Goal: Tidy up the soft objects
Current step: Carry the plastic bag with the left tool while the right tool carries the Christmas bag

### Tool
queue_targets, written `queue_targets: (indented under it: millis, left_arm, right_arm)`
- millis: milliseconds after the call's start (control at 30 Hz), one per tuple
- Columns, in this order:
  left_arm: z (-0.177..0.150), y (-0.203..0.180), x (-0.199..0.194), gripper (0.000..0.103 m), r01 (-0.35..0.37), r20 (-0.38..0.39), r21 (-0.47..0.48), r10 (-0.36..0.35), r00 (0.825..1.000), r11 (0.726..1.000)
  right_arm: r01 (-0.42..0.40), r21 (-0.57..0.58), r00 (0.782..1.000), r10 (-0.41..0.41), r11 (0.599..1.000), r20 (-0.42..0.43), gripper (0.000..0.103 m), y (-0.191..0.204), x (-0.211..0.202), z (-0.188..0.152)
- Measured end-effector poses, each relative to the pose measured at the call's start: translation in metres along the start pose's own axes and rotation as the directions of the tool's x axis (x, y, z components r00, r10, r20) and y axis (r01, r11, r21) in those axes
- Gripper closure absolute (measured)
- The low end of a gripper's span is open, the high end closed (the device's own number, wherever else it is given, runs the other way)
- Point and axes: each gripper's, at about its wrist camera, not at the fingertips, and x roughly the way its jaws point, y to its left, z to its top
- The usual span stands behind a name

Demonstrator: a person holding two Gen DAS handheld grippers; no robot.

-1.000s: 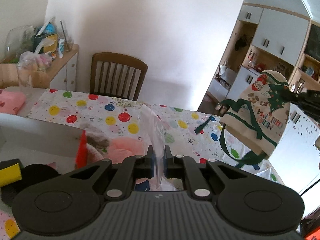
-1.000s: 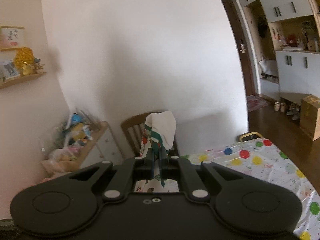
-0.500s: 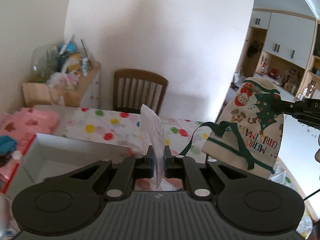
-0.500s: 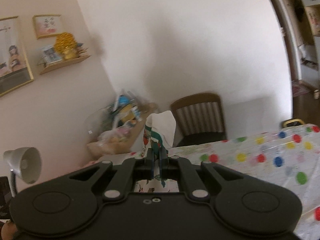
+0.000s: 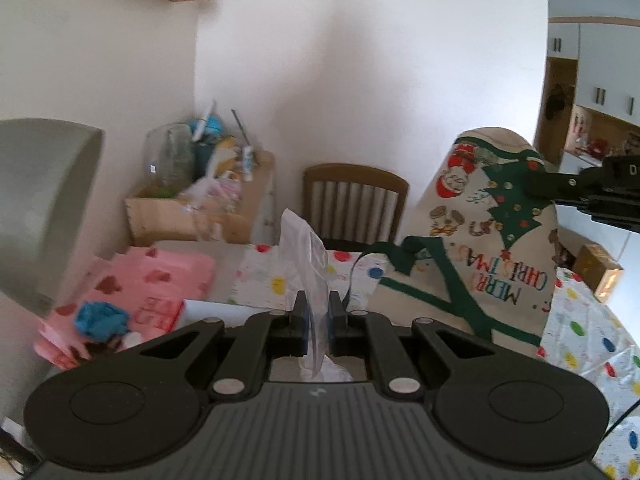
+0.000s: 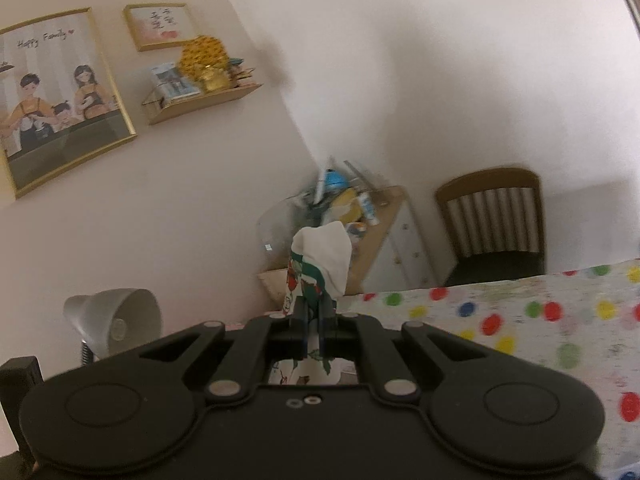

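Polka-dot tablecloth [image 5: 584,320], wooden chair [image 5: 354,200], left tongs [image 5: 316,314] pinching clear bag [image 5: 306,256], right tongs [image 6: 314,320] pinching Christmas cloth [image 6: 320,256]

Soft daylight enters from 3 o'clock in the left wrist view, whitening the wall [image 5: 360,60]; a dim shadow stands above the chair [image 5: 354,204]. The lamp [image 5: 44,208] at 9 o'clock is a blurred grey mass. Fisheye bending curves both views' edges, with black corners. The right wrist view's tablecloth [image 6: 520,320] dots smear.

A polka-dot tablecloth [image 5: 580,322] covers the table, with pink foam [image 5: 160,280] lying at its left end.
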Motion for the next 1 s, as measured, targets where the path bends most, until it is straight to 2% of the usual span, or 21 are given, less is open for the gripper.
queue_targets:
  millis: [167, 367, 700, 800, 1000]
  left_arm:
    - [0.006, 0.019, -0.004, 0.094, -0.054, 0.018, 0.011, 0.054, 0.998, 0.998]
    - [0.004, 0.036, 0.008, 0.094, -0.117, 0.035, 0.049, 0.115, 0.993, 0.992]
    - [-0.027, 0.054, 0.057, 0.094, -0.161, -0.051, 0.059, 0.164, 0.985, 0.985]
    - [-0.035, 0.058, 0.067, 0.094, -0.169, -0.069, 0.056, 0.172, 0.983, 0.984]
    - [-0.048, 0.067, 0.083, 0.094, -0.178, -0.097, 0.042, 0.181, 0.979, 0.983]
  right_arm:
    - [-0.039, -0.021, 0.999, 0.039, 0.999, -0.008, 0.099, 0.022, 0.029, -0.004]
    - [-0.032, -0.017, 0.999, 0.031, 0.999, -0.040, 0.099, 0.028, 0.065, -0.021]
    - [0.033, 0.021, 0.983, -0.029, 0.999, -0.183, 0.099, 0.004, 0.122, -0.074]
    - [0.052, 0.043, 0.973, -0.041, 0.998, -0.227, 0.099, -0.005, 0.132, -0.087]
    - [0.082, 0.013, 0.953, -0.075, 0.997, -0.292, 0.099, -0.011, 0.144, -0.108]
